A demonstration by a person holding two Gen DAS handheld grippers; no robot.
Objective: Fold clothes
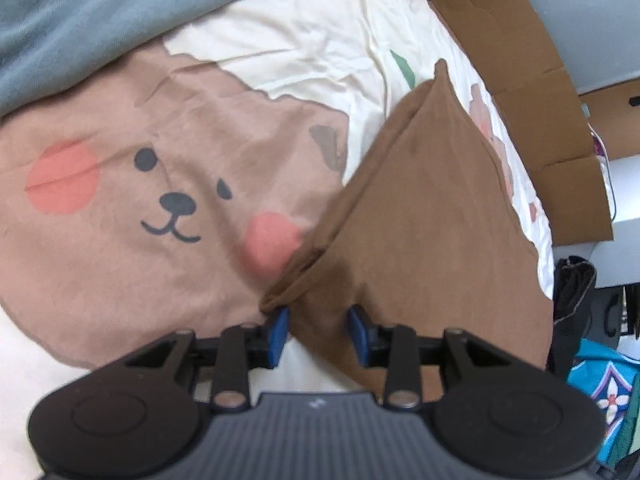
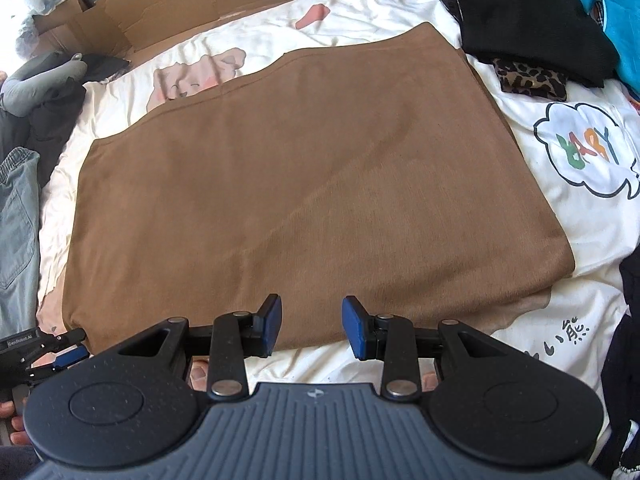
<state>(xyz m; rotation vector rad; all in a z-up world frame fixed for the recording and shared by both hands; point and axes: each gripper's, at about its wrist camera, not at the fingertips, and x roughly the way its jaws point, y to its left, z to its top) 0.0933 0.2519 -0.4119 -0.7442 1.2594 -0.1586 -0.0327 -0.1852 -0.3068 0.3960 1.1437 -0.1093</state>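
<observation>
A brown garment [image 2: 312,168] lies folded flat as a wide rectangle on the bed. Over its near edge my right gripper [image 2: 312,326] stands open, nothing pinched between the blue pads. In the left wrist view the garment's left corner [image 1: 420,220] is bunched into a ridge. My left gripper [image 1: 319,328] straddles that corner, jaws apart. The cloth lies loose in the gap, and only the bunched tip touches the left pad [image 1: 280,330]. The left gripper [image 2: 60,352] also shows at the lower left of the right wrist view, at the garment's near-left corner.
The bed sheet [image 1: 168,200] is cream with a bear face print. Flattened cardboard [image 2: 200,0] runs along the far side. Black clothes [image 2: 520,12] and a leopard-print piece [image 2: 528,78] lie at the far right, jeans [image 2: 16,220] at the left, a blue-grey garment [image 1: 80,12] beyond the bear.
</observation>
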